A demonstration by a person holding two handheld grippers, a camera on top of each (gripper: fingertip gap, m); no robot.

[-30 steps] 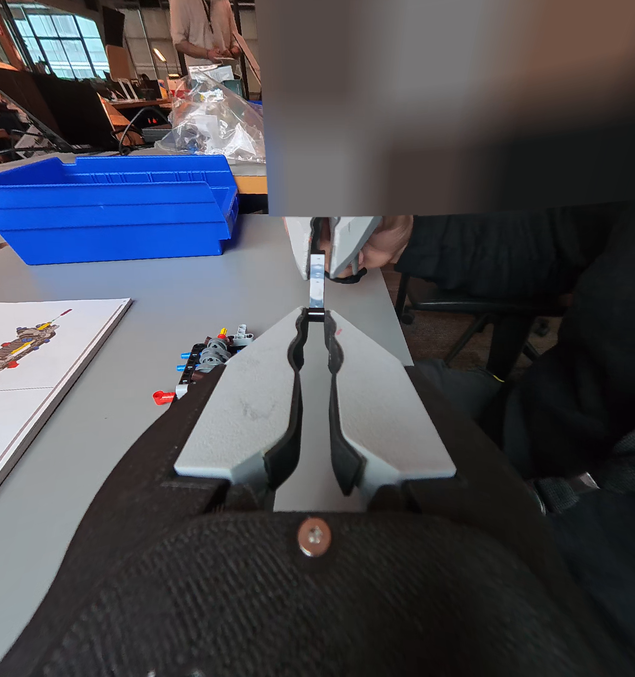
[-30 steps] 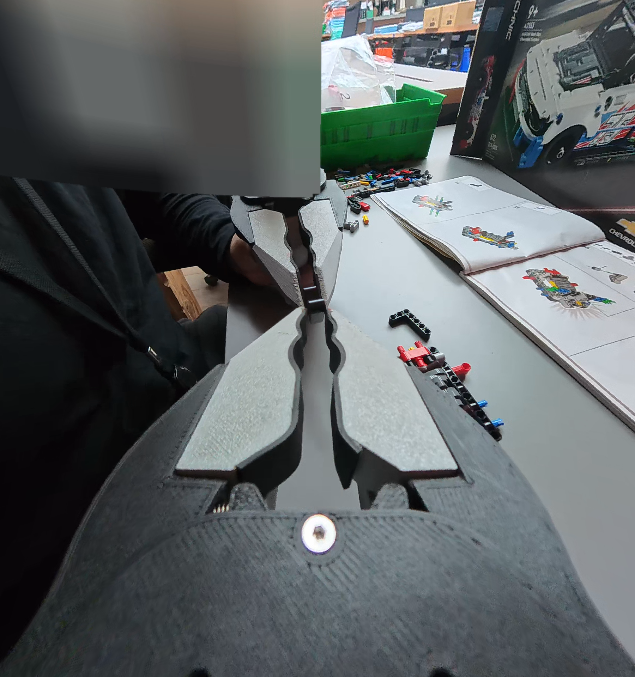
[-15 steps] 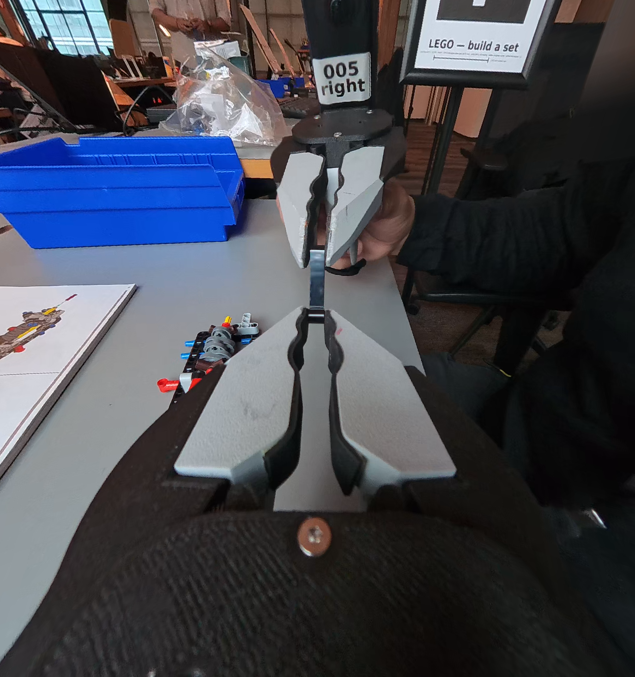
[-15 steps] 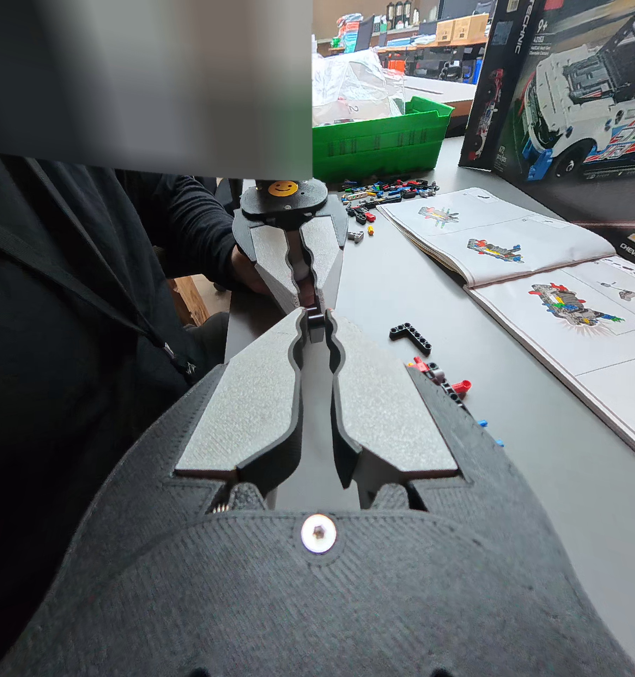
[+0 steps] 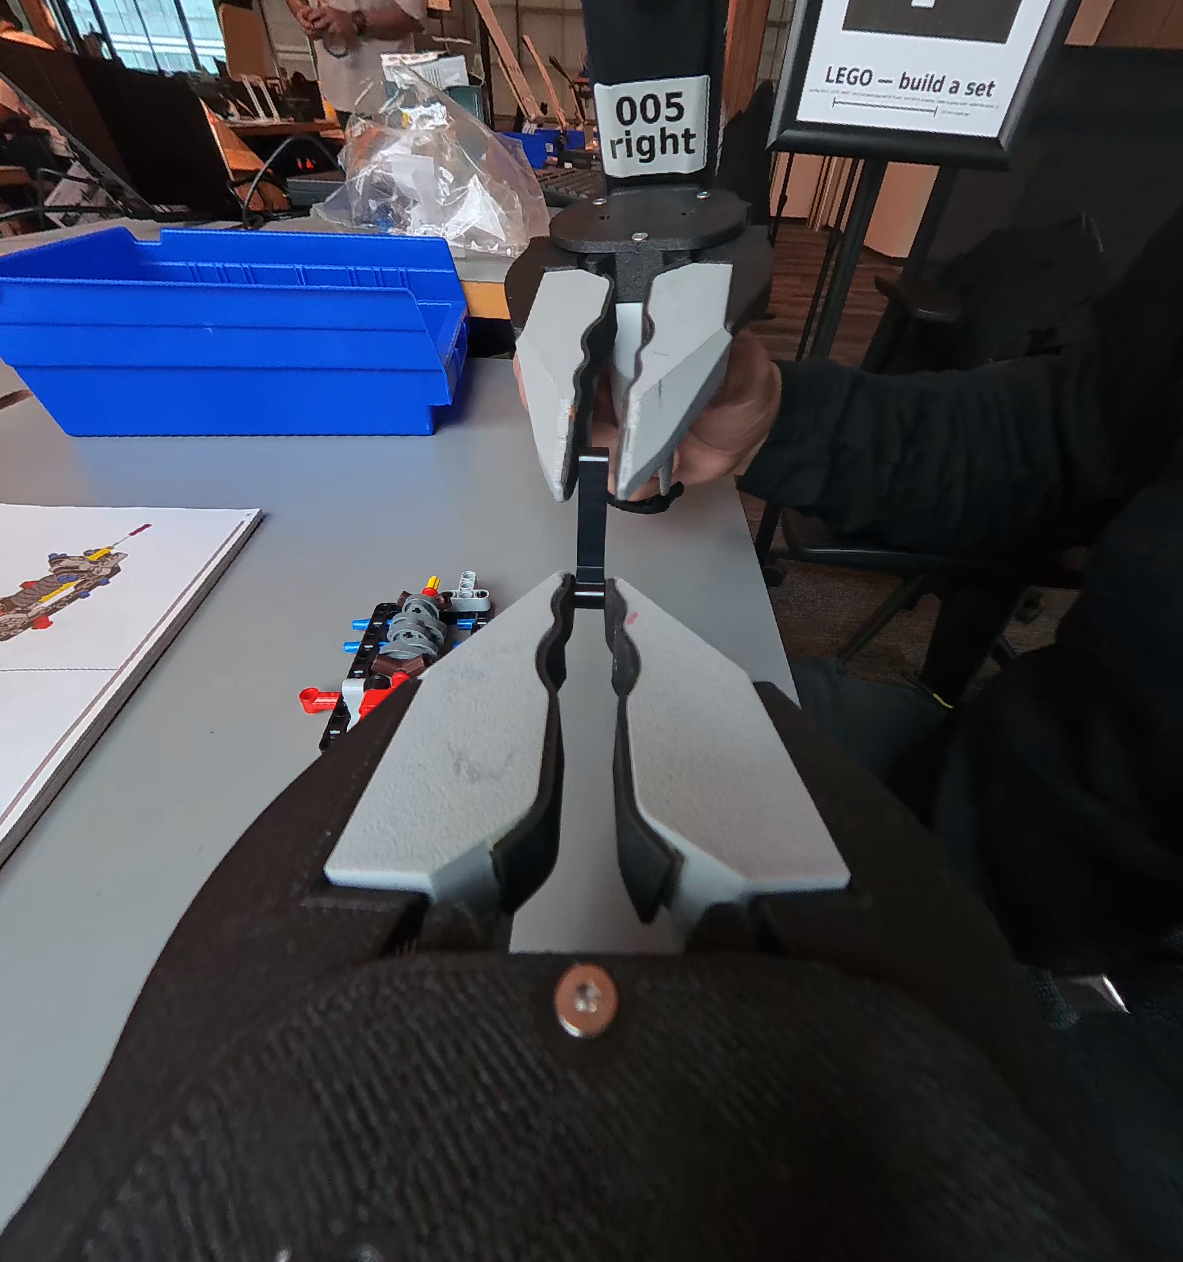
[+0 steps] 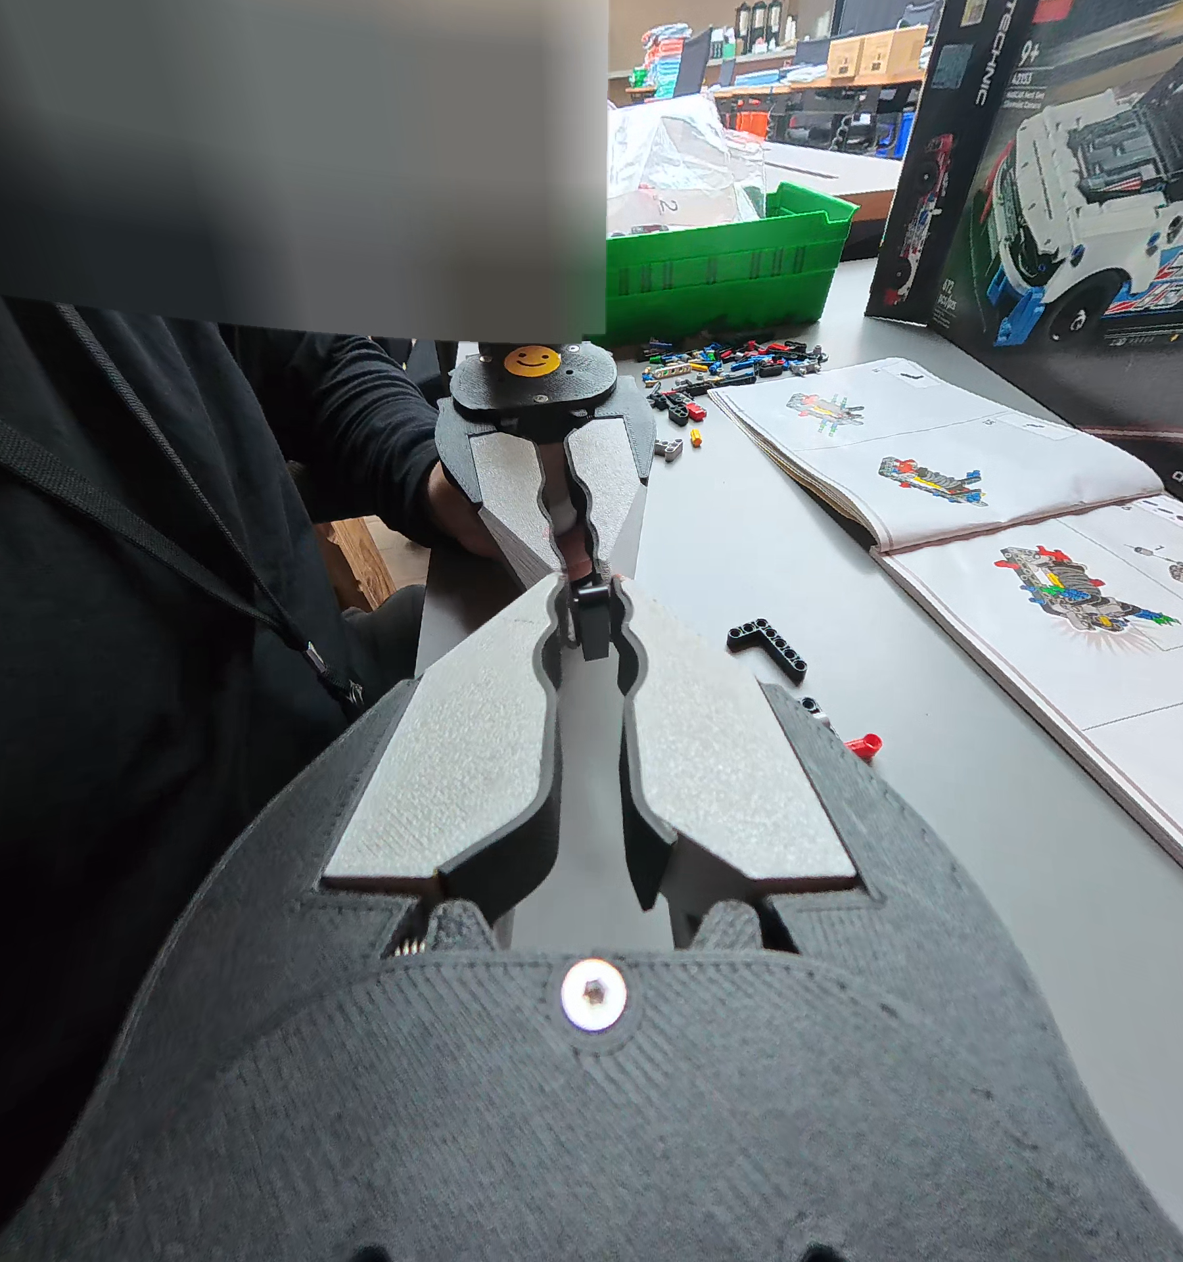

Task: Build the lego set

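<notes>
A black lego beam (image 5: 591, 526) is held edge-on in the air between my two grippers. My left gripper (image 5: 589, 589) is shut on its near end. My right gripper (image 5: 592, 478) faces it from beyond and closes on the far end. In the right wrist view, my right gripper (image 6: 590, 595) is shut on the beam (image 6: 593, 632), with the left gripper (image 6: 578, 560) tip to tip against it. The partly built assembly (image 5: 404, 642) lies on the grey table (image 5: 438, 492) to the left below; in the right wrist view only its red pin (image 6: 862, 744) shows.
A black L-shaped beam (image 6: 766, 645) lies loose. The open instruction booklet (image 6: 951, 478) shows in both views (image 5: 63, 614). A blue bin (image 5: 234, 341), a green bin (image 6: 718, 273), a pile of loose pieces (image 6: 725, 362) and the set's box (image 6: 1067, 171) stand farther back. The table edge (image 5: 759, 546) is close on the right. Only a small space, under 4 cm, lies between the two pairs of fingers.
Both grippers have kept hold of the beam and tilted. The right gripper now shows more fully in the left wrist view. The assembly has slipped mostly behind my right gripper.
</notes>
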